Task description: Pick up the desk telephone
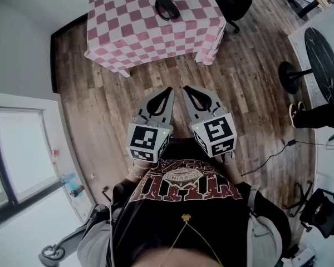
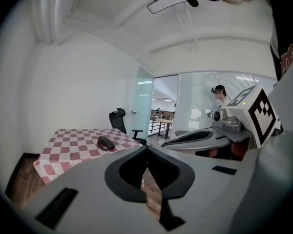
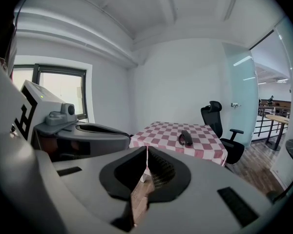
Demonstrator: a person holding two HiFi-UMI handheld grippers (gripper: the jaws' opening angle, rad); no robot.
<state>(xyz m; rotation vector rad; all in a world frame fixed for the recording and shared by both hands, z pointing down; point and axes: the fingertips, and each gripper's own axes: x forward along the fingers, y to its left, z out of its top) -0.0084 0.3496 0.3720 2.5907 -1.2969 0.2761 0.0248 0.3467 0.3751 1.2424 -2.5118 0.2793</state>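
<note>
chair (image 1: 232, 1) beside table (image 1: 128, 32) under telephone (image 1: 167, 6)

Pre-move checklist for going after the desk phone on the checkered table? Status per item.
1. The telephone is in view, lying on the table: ok.
2. Nothing else shows on the table near it: ok.
3. The left claw is open for a grasp: not ok, shut and empty.
4. The right claw is open for a grasp: not ok, shut and empty.
5. Both claws are at the telephone: not ok, both hang over the wood floor, short of the table.
6. A cord runs from the telephone: cannot tell.
</note>
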